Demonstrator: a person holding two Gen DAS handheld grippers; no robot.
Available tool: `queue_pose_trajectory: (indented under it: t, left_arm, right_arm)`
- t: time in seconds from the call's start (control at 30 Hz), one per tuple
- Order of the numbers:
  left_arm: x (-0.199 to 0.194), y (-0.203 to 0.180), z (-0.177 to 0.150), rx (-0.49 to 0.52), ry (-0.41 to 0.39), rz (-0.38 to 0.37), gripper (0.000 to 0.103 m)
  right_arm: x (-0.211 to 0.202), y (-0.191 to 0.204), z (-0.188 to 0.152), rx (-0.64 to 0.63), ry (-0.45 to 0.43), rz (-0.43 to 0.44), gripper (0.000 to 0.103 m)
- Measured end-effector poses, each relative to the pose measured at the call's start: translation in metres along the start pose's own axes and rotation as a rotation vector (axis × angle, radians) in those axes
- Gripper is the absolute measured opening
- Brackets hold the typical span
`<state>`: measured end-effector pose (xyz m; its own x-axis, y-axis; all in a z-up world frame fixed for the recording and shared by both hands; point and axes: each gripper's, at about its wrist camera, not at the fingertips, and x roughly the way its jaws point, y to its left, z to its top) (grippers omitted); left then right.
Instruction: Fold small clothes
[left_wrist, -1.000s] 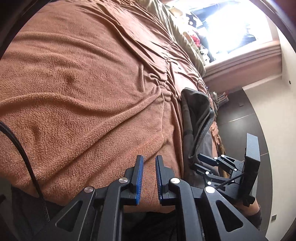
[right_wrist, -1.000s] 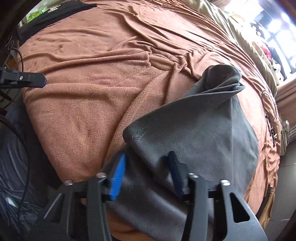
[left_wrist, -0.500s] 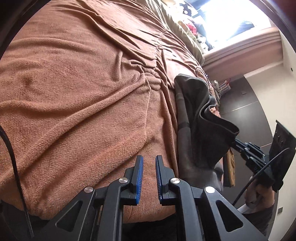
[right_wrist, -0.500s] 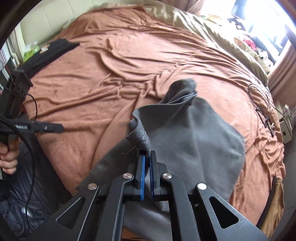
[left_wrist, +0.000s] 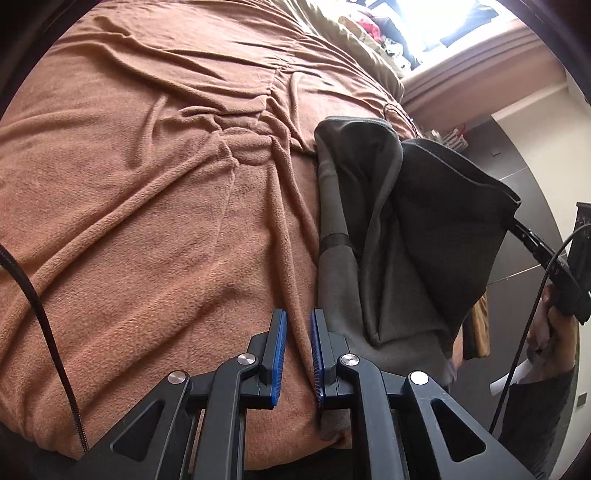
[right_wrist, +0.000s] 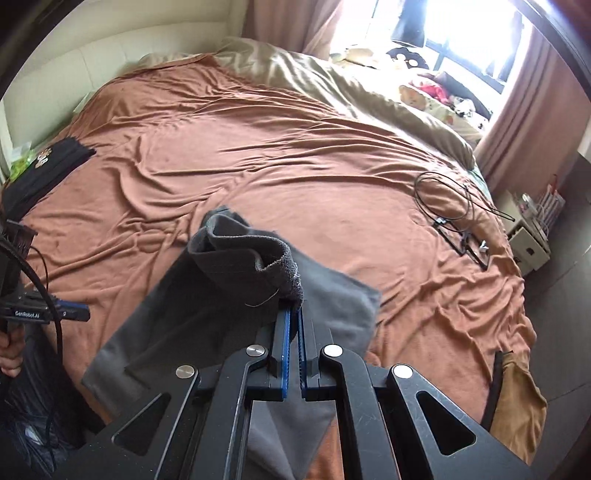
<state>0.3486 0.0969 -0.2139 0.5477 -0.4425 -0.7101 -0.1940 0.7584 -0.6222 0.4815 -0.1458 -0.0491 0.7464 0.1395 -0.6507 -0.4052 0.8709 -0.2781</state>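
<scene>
One grey garment (right_wrist: 207, 295), soft and fleecy with a frayed hem, lies near the bed's (right_wrist: 295, 166) edge on the brown blanket. The right gripper (right_wrist: 294, 325) pinches its corner tight and lifts it into a drooping tent. The left gripper (left_wrist: 297, 354) hovers beside it, jaws narrow, holding nothing.

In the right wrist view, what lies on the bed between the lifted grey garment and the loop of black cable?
Nothing: between the grey garment held by the right tongs and the black cable there is only bare, wrinkled brown blanket.
</scene>
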Motion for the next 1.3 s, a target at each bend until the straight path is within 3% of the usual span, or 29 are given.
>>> queue_pose_trajectory:
  t: [0.3, 0.6, 0.8, 0.93, 1.03, 1.13, 1.17, 1.3]
  left_arm:
    - [0.027, -0.027, -0.004, 0.042, 0.046, 0.047, 0.013]
    - [0.040, -0.035, -0.002, 0.053, 0.060, 0.098, 0.013]
    - [0.039, -0.043, 0.019, 0.083, 0.050, 0.129, 0.013]
    - [0.034, -0.054, 0.038, 0.118, 0.022, 0.152, 0.026]
    - [0.033, -0.061, 0.050, 0.141, 0.007, 0.158, 0.028]
    - [0.036, -0.065, 0.064, 0.154, 0.006, 0.164, 0.029]
    - [0.037, -0.067, 0.068, 0.157, 0.003, 0.169, 0.029]
    - [0.041, -0.071, 0.080, 0.168, -0.003, 0.170, 0.029]
  right_arm:
    - [0.064, -0.056, 0.003, 0.121, 0.037, -0.023, 0.000]
    - [0.117, -0.094, 0.005, 0.252, 0.063, 0.034, 0.000]
    - [0.145, -0.113, -0.005, 0.354, 0.080, 0.093, 0.000]
    - [0.160, -0.123, -0.008, 0.409, 0.105, 0.136, 0.002]
    - [0.164, -0.136, -0.014, 0.463, 0.105, 0.166, 0.004]
    - [0.162, -0.149, -0.025, 0.518, 0.101, 0.208, 0.023]
    - [0.161, -0.151, -0.030, 0.532, 0.101, 0.218, 0.035]
    - [0.153, -0.151, -0.048, 0.552, 0.099, 0.293, 0.039]
